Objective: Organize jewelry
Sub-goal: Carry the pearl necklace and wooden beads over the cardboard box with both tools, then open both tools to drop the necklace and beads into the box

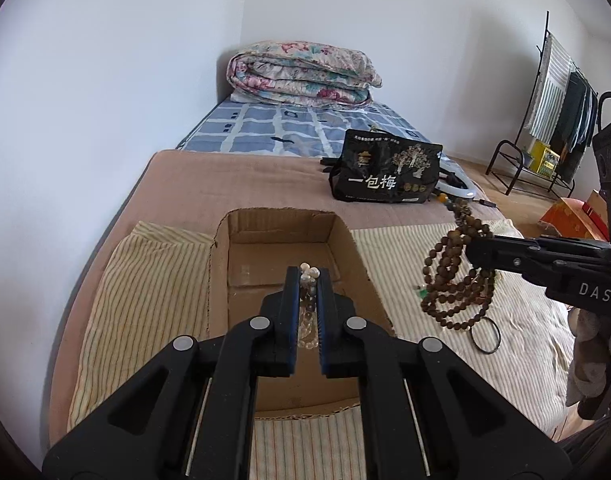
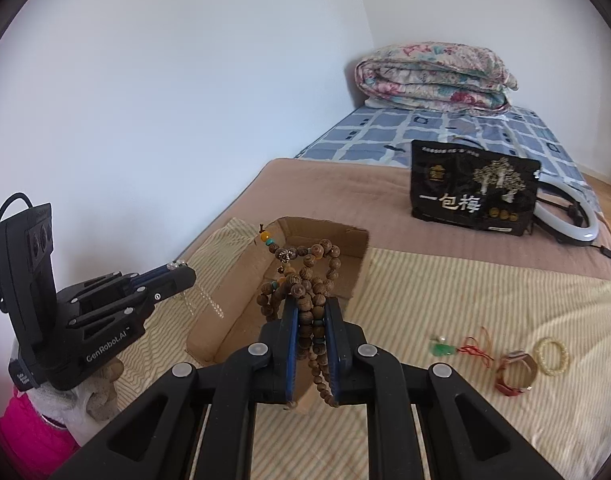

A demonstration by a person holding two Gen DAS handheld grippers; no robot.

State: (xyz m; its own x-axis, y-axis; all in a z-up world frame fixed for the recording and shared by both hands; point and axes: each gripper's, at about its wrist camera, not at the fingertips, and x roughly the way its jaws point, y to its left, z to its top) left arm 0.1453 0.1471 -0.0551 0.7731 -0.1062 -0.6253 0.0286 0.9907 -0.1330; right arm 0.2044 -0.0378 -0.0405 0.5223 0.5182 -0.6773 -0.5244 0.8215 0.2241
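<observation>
Left gripper (image 1: 309,280) pinches a clear bead strand (image 1: 308,320) directly over the cardboard box (image 1: 289,240); to its right, the right gripper (image 2: 311,312) clamps looped wooden beads (image 2: 305,276) beside that box.

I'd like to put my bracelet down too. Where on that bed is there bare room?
The striped cloth is bare between the cardboard box and the black bag. The brown blanket left of the bag is free too. It is crowded near the green pendant, watch and pale bracelet.
</observation>
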